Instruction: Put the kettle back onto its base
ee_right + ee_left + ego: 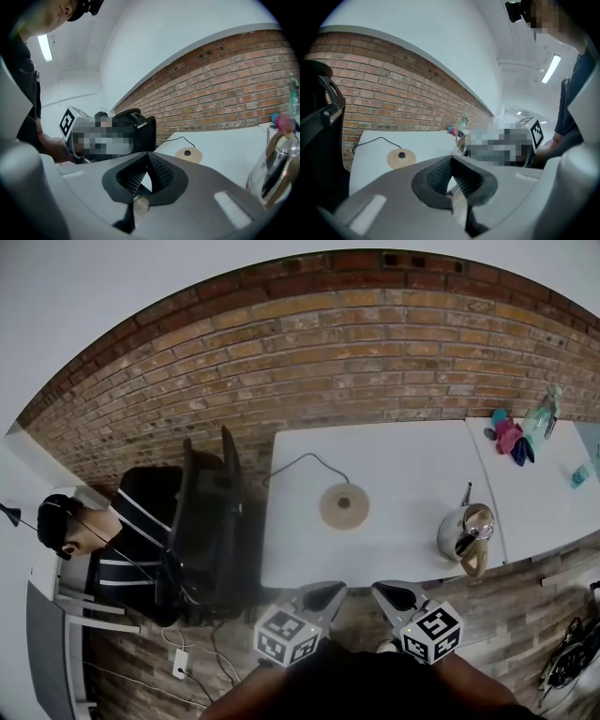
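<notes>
so far nothing is gripped: the left tool (326,592) and right tool (391,592) hang at the counter's (394,460) near edge, both closed and empty. the kettle (466,532) stands front right, well apart from its round base (344,505). next, a tool must open for the handle. a bottle (542,413) and cloths (509,437) lie far off, blocking nothing.

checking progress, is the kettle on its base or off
Off. The kettle stands at the table's right, apart from the round base, which sits bare mid-table.
</notes>
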### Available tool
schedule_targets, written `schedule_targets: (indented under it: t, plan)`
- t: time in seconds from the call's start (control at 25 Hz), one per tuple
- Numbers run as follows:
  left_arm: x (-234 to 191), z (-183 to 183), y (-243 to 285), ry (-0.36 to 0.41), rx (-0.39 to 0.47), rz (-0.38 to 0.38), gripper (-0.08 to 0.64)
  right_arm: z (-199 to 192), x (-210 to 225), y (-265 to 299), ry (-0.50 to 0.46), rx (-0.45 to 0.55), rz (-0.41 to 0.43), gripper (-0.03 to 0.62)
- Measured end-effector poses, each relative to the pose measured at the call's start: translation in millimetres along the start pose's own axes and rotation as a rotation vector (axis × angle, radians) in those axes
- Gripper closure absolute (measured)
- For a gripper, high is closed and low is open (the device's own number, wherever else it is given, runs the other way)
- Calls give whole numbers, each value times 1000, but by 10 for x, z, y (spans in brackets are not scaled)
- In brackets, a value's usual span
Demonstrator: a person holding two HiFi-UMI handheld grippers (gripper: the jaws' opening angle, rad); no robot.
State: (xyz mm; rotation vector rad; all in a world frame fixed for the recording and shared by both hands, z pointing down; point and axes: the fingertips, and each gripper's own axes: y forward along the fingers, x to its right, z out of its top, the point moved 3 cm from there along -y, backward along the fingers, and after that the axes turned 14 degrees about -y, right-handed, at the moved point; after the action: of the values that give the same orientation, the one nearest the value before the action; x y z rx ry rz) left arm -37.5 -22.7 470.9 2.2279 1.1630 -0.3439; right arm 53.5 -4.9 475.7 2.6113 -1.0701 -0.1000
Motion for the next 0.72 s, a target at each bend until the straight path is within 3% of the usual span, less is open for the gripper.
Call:
schedule_targets:
  t: [0.36, 0.72]
  plan:
    - [-642, 329, -176, 75, -23, -56, 558, 173, 24, 621, 20, -29, -108, 565]
    - [-947, 328, -347, 71, -75, -151, 558, 237, -135, 1079, 43, -40, -172, 565]
